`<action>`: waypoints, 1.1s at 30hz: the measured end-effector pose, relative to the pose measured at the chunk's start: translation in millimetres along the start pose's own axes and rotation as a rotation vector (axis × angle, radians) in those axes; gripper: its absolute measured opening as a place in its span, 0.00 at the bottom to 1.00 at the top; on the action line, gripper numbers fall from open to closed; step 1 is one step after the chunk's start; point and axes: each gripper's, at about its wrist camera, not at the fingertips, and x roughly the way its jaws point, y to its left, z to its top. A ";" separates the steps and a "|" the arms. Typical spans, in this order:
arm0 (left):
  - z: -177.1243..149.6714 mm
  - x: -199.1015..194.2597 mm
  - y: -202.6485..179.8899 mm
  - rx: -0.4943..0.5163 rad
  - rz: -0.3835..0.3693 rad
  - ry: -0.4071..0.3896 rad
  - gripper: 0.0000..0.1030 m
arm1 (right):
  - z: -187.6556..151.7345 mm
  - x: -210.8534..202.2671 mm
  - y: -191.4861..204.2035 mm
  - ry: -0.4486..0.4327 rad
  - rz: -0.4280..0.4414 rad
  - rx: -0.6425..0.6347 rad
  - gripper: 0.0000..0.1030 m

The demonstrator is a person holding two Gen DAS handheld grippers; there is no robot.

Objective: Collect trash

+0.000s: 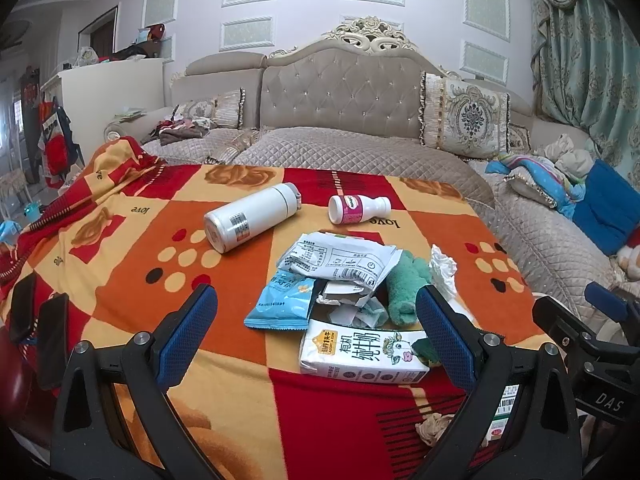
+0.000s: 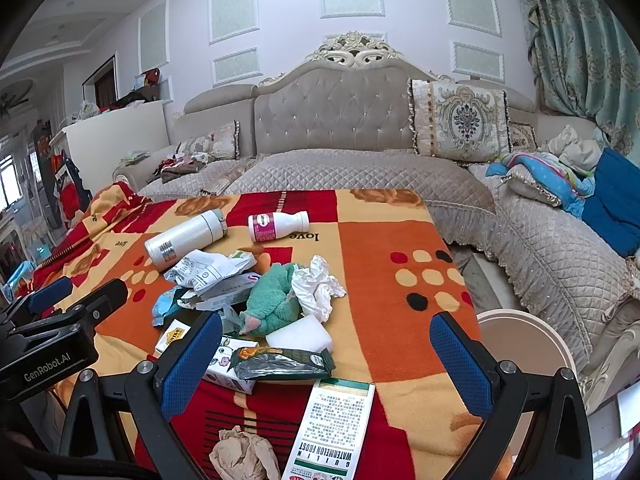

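Observation:
A pile of litter lies on the red and orange blanket (image 1: 120, 260). My left gripper (image 1: 318, 336) is open just above a white milk carton (image 1: 360, 354), with a blue snack wrapper (image 1: 280, 304) and a crumpled white packet (image 1: 340, 260) beyond. My right gripper (image 2: 326, 364) is open over a dark green wrapper (image 2: 280, 364) and a white foam block (image 2: 300, 336). Near it lie a green-and-white medicine box (image 2: 332, 428), a brown paper wad (image 2: 244, 456) and a white tissue (image 2: 316, 288). Neither gripper holds anything.
A green plush toy (image 2: 272, 304), a white flask (image 1: 248, 216) and a pink-labelled bottle (image 1: 356, 208) also lie on the blanket. A round beige container rim (image 2: 532, 340) sits off the blanket's right edge. A quilted sofa (image 1: 360, 152) wraps the back and right.

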 end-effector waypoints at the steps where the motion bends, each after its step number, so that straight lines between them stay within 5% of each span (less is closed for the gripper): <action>1: 0.0 -0.1 0.1 0.000 0.000 0.000 0.96 | -0.2 0.8 -0.2 0.001 0.000 0.000 1.00; 33: 6.8 21.5 -2.2 0.000 -0.007 0.027 0.96 | 4.1 21.4 -5.4 0.036 -0.016 0.010 1.00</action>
